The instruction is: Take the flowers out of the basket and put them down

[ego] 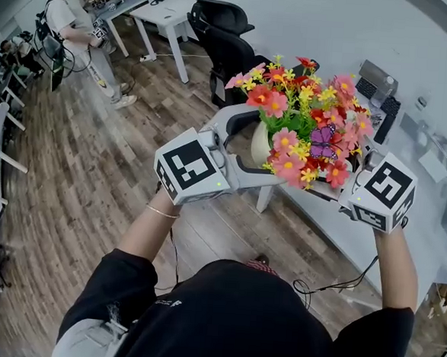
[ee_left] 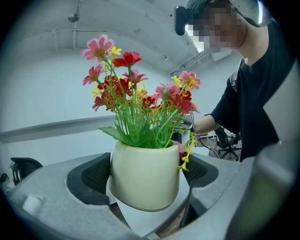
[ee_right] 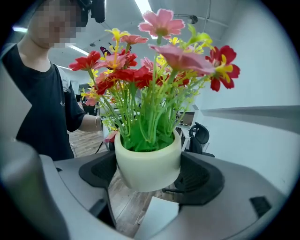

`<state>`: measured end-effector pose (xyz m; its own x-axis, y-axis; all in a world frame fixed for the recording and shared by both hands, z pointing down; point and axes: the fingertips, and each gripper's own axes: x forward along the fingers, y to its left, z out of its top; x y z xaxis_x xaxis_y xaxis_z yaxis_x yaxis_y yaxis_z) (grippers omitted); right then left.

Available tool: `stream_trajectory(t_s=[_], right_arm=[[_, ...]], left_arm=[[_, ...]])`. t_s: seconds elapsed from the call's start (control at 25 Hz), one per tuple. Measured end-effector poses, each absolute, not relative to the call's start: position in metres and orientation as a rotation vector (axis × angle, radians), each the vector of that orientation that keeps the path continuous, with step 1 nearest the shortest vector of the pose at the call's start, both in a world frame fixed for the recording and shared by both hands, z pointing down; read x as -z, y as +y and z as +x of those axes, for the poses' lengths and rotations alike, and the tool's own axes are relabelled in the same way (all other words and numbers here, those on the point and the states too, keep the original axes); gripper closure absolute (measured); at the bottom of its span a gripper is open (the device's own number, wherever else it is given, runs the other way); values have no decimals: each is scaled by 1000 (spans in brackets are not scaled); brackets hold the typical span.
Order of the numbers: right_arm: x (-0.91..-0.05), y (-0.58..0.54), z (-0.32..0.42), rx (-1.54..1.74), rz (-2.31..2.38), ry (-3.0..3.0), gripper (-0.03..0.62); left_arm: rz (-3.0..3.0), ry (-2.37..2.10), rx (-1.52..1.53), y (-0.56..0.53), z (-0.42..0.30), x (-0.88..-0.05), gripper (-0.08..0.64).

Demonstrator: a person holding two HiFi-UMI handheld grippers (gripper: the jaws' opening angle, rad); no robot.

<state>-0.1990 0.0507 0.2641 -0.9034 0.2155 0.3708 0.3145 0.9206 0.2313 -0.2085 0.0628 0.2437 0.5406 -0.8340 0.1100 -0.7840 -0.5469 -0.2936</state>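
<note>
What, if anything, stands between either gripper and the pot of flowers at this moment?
Nothing visible does. The left gripper has its jaws against both sides of the cream pot, and the right gripper clasps it the same way. The pot is held up in the air, with the flowers rising above it.

No legible text anywhere; small print (ego: 167, 303) on black shirt (ego: 229, 323) too tiny.
</note>
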Motion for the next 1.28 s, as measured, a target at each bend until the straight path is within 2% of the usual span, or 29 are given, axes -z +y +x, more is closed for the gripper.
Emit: stream_trajectory(t_s=[1.28], right_arm=[[-267,24,-180,406,-341,-2761,164]], left_arm=[[-2566,1304,315,36,-190,-246,78]])
